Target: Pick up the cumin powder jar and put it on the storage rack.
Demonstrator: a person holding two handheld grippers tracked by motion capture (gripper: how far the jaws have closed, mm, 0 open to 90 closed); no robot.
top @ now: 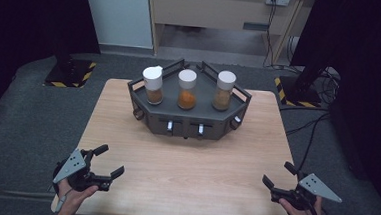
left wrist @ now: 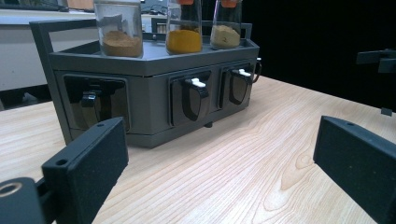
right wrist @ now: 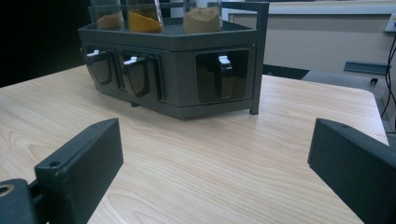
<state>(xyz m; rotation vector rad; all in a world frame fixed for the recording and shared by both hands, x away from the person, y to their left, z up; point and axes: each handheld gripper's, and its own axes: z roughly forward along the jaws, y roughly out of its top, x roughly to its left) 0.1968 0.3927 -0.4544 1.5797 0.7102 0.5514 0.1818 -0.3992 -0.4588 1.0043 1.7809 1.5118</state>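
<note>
Spice rack (top: 188, 118), dark grey and six-sided, sits at the far middle of the table (top: 184, 172), carrying three white-capped jars: brown powder jar (top: 154, 85) left, orange powder jar (top: 187, 90) centre, tan powder jar (top: 224, 90) right. Left tool (top: 106, 165) hovers at the near left corner, jaws spread and empty; right tool (top: 276, 175) hovers at the near right corner, likewise spread, both well apart from the rack. Likely step is the approach: keep jaws wide, come in level, square to one jar below its cap before closing.
</note>
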